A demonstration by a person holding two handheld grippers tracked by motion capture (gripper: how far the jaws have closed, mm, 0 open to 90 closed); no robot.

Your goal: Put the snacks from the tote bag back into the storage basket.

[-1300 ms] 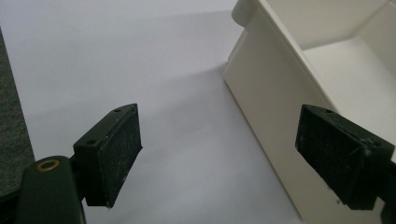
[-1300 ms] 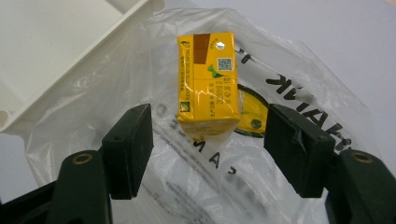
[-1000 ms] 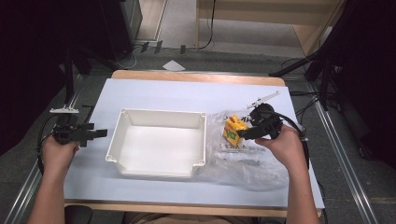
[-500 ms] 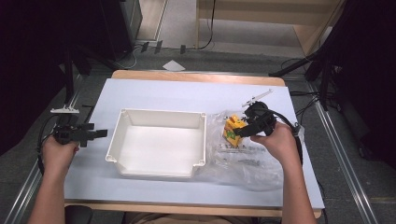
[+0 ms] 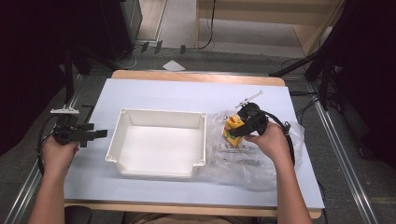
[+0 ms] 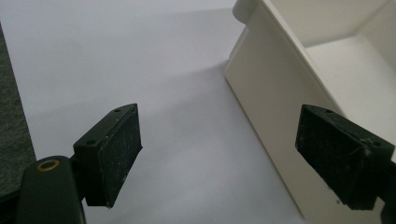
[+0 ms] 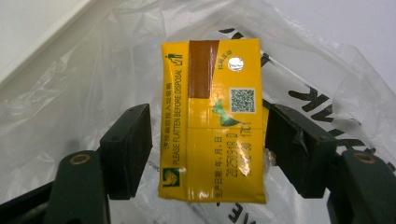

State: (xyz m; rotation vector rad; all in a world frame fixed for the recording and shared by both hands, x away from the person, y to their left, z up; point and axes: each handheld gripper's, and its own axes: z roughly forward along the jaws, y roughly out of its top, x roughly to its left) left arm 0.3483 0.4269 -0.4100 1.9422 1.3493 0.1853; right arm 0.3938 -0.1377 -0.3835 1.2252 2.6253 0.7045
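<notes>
A yellow drink carton (image 7: pixel 212 93) lies on a clear plastic bag (image 7: pixel 84 74), right of a white bin (image 5: pixel 161 113). My right gripper (image 7: pixel 208 149) is open, with its jaws on either side of the carton. The right jaw looks to touch the carton and the left jaw stands a small gap off. In the high view the carton (image 5: pixel 230 125) sits at the bag's (image 5: pixel 243 163) upper left, under the right gripper (image 5: pixel 235 130). My left gripper (image 5: pixel 100 134) is open and holds nothing, hovering over the table just left of the bin. Its jaws (image 6: pixel 233 154) spread wide beside the bin's outer wall (image 6: pixel 275 98).
The bin is bare inside. The bag spreads over the right part of the pale blue table top (image 5: pixel 187 95). A cable (image 5: pixel 285 128) loops from the right gripper. Dark stands and cables surround the table.
My right gripper has slid a little left and forward, so that its jaws flank the carton. The left gripper has stayed put.
</notes>
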